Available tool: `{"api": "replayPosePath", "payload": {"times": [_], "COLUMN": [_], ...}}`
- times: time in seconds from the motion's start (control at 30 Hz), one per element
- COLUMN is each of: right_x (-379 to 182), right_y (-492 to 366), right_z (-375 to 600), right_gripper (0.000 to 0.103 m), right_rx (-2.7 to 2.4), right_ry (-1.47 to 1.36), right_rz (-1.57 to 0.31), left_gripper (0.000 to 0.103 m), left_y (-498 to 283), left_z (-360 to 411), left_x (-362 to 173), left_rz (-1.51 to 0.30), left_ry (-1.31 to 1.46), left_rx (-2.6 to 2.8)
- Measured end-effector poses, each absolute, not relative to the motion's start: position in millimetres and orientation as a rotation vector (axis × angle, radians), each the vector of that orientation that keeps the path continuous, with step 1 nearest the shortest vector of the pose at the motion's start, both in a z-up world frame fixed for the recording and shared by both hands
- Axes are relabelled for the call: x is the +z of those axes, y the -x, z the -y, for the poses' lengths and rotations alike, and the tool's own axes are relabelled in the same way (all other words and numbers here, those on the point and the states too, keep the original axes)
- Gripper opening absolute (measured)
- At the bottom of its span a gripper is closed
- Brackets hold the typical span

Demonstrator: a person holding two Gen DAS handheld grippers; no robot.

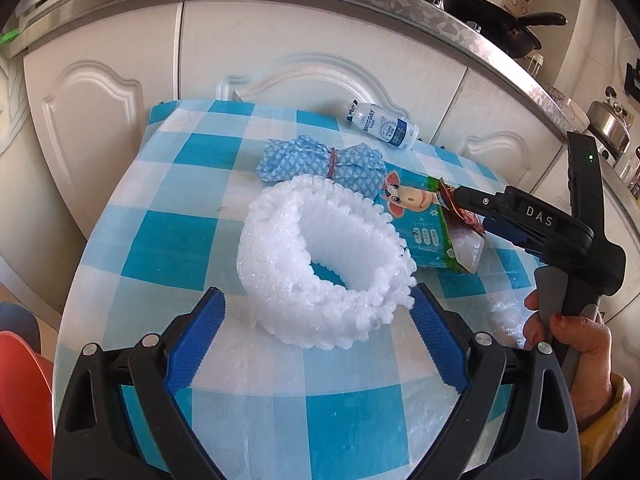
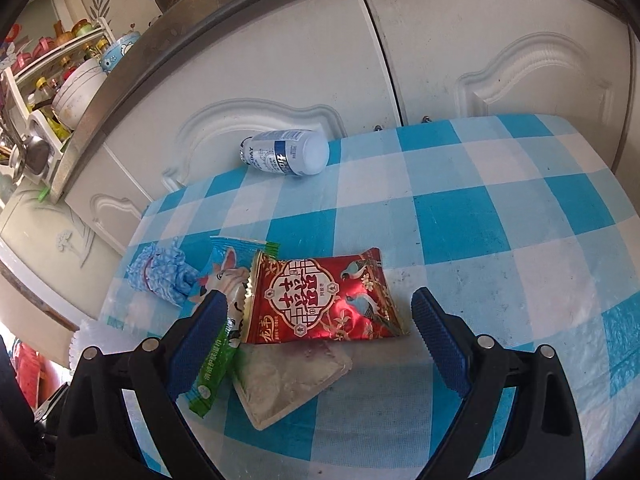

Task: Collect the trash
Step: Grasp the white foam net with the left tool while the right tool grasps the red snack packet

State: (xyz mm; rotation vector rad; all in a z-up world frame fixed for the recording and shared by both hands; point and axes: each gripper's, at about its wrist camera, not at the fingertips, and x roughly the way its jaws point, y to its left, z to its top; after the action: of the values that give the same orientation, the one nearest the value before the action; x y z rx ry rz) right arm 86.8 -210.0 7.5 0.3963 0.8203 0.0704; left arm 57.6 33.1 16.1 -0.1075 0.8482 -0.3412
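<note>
A white foam net ring lies on the blue-and-white checked table, just ahead of my left gripper, which is open with its blue pads on either side of the ring's near edge. A red snack wrapper lies between the open fingers of my right gripper, untouched, on top of a whitish packet. Under the left finger is a blue-green wipes pack. A white bottle lies on its side at the far edge. My right gripper reaches in from the right.
A blue patterned cloth bundle tied with a band lies behind the foam ring. White cabinet doors stand right behind the table. A red stool is at the lower left. A person's hand holds the right gripper's handle.
</note>
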Motion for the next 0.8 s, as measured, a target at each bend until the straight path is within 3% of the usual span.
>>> {"api": "replayPosePath", "payload": {"times": [0.4, 0.47, 0.7, 0.8], "right_x": [7, 7, 8, 9], "right_y": [-91, -91, -88, -84], "right_z": [201, 198, 196, 193], "right_gripper": [0.090, 0.078, 0.073, 0.066], "right_rx": [0.066, 0.052, 0.053, 0.057], "right_ry": [-0.345, -0.319, -0.294, -0.282], "right_rz": [-0.826, -0.833, -0.835, -0.838], "left_gripper": [0.093, 0.089, 0.070, 0.059], "left_y": [-64, -64, -64, -64], "left_z": [-28, -27, -28, -28], "left_x": [16, 16, 14, 15], "left_rz": [-0.836, -0.833, -0.846, -0.845], "left_ry": [0.126, 0.127, 0.140, 0.149], "left_rx": [-0.368, -0.371, -0.377, -0.376]}}
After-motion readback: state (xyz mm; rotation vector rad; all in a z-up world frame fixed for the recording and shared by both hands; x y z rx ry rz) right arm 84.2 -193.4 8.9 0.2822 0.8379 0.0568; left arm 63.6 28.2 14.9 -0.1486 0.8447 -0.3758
